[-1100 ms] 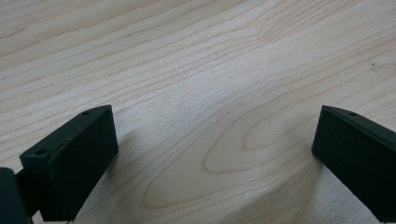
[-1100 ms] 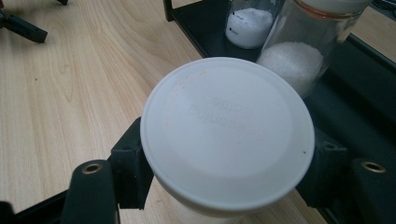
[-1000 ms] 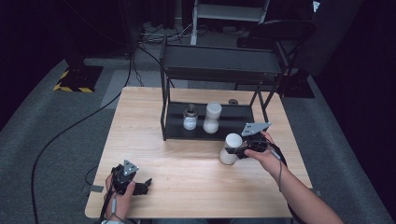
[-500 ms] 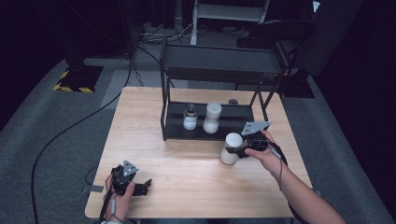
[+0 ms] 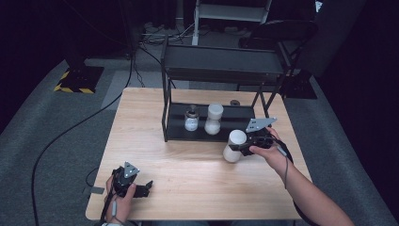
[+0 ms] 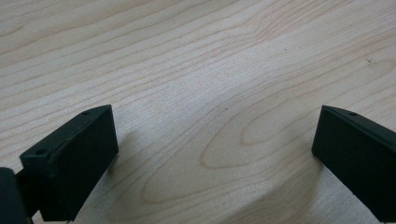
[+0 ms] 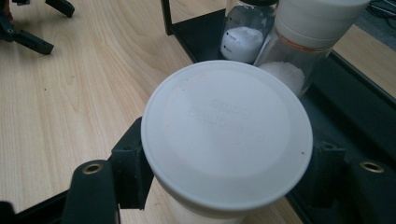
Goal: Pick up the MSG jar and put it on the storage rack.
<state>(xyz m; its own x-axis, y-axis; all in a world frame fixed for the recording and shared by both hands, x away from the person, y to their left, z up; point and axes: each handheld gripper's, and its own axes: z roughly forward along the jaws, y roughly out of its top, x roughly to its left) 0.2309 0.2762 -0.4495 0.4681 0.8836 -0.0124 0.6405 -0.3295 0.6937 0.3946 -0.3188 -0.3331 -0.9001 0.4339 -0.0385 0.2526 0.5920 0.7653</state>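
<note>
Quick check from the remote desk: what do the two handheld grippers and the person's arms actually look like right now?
Both grippers are black. The left gripper and right gripper each carry a grey three-cornered plate on top and trail a thin dark cable past the wrist. The left one's jaws are blocky black pads with small screw holes; the right one's arms show brass-coloured rivets. Both forearms are bare, no sleeves visible.

A jar (image 5: 234,146) sits between the right gripper's (image 5: 241,149) jaws; beyond it, two bottles (image 5: 212,119) on the rack (image 5: 221,63).

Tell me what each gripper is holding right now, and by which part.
The right gripper is shut on the white-lidded jar, clamping its sides just under the lid. The left gripper holds nothing; its jaws stand open over the bare table.
</note>
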